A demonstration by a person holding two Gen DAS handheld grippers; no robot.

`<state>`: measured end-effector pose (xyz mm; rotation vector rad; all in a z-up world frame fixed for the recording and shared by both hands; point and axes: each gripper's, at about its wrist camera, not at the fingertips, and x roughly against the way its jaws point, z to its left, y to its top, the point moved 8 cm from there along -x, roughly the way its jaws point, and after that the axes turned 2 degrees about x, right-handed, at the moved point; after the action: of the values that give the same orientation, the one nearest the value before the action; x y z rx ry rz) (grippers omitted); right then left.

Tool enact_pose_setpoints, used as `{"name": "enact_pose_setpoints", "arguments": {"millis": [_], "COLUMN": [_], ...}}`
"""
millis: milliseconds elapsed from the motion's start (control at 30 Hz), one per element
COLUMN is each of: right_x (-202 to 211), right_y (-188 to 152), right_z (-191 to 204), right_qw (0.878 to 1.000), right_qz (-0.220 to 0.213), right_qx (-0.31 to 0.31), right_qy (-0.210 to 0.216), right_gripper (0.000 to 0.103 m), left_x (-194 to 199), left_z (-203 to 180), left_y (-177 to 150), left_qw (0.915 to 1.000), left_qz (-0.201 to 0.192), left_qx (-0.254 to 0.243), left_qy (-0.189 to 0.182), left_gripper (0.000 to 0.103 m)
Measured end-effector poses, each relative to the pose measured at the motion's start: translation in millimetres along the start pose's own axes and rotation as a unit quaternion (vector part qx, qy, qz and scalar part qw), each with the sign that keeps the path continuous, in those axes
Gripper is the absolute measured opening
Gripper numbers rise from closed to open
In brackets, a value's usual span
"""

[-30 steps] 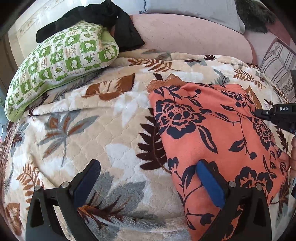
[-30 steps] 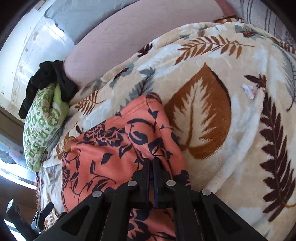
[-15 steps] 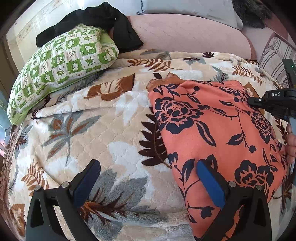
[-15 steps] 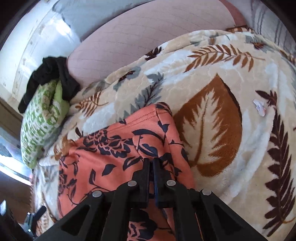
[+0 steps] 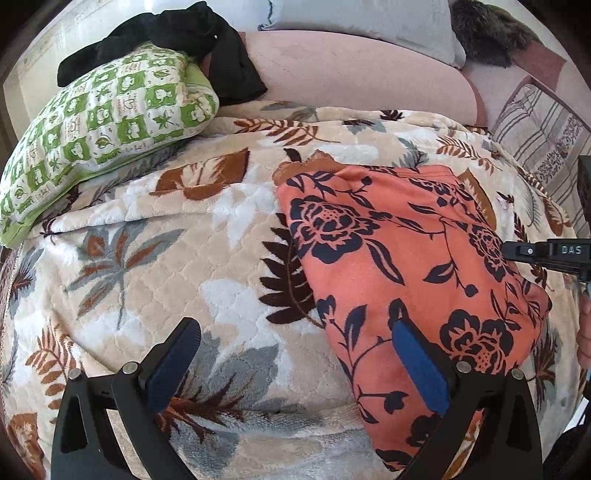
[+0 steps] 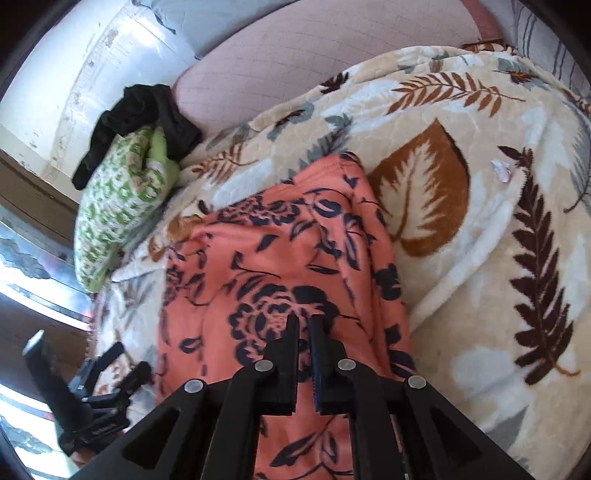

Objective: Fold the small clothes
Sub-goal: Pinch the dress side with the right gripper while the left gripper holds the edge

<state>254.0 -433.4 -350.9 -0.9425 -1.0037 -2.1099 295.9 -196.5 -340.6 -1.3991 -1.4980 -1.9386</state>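
Right of centre in the left wrist view, the garment lies flat on the blanket, its left edge straight. Left gripper stands wide, one finger over that edge, bare blanket beside. Right gripper is closed with nothing pinched, above the cloth.

Location: a home bedroom. Indicators: a bed covered by a plush leaf-print blanket, a green-and-white patterned pillow, a padded pink headboard with a grey pillow against it, and a black garment left lying on the green-and-white pillow.
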Motion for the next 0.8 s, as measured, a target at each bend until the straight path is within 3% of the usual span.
{"name": "enact_pose_setpoints", "arguments": {"millis": [67,167,267,367,467,567,667,733,767,800], "right_x": [-1.3,8.5,22.6,22.2,6.2,-6.2,-4.7,3.0,6.6,11.2], "right_y": [-1.6,2.6,12.8,18.5,17.2,14.3,17.5,21.7,23.4,25.2], "right_z": [-15.5,-30.4,-38.6,-49.1,-52.0,-49.7,-50.4,-48.5,-48.2,-49.8], "right_qw": [0.999,0.998,0.998,0.998,0.995,0.993,0.993,0.991,0.989,0.986], "right_qz": [-0.005,-0.021,-0.048,-0.044,-0.015,0.002,-0.015,-0.032,-0.04,-0.055], "right_qx": [0.002,-0.011,-0.025,-0.051,-0.081,-0.085,-0.088,-0.086,-0.093,-0.105], "right_qy": [-0.049,-0.063,-0.03,0.009,0.06,0.077,0.082,0.101,0.11,0.114], "right_gripper": [0.008,0.008,0.008,0.009,0.009,0.009,0.01,0.044,0.091,0.099], "left_x": [-3.1,-8.7,-12.7,-22.0,-30.8,-33.0,-30.1,-29.3,-29.8,-30.8], "left_z": [-5.7,-7.3,-8.4,-7.1,-5.5,-11.6,-17.4,-18.3,-17.9,-17.7], "left_y": [-2.6,-4.5,-3.0,-5.9,-9.1,-8.2,-5.2,-3.0,-2.0,-1.3], "left_qw": [0.9998,0.9987,0.9921,0.9803,0.9758,0.974,0.9749,0.9777,0.9788,0.9794], "left_qz": [0.008,0.021,0.033,0.055,0.068,0.069,0.06,0.055,0.053,0.052], "left_qx": [-0.003,0.015,0.058,0.111,0.133,0.132,0.122,0.114,0.112,0.111], "left_qy": [-0.018,-0.044,-0.106,-0.154,-0.16,-0.171,-0.176,-0.168,-0.163,-0.16], "left_gripper": [0.103,0.103,0.103,0.103,0.103,0.103,0.103,0.103,0.103,0.103]}}
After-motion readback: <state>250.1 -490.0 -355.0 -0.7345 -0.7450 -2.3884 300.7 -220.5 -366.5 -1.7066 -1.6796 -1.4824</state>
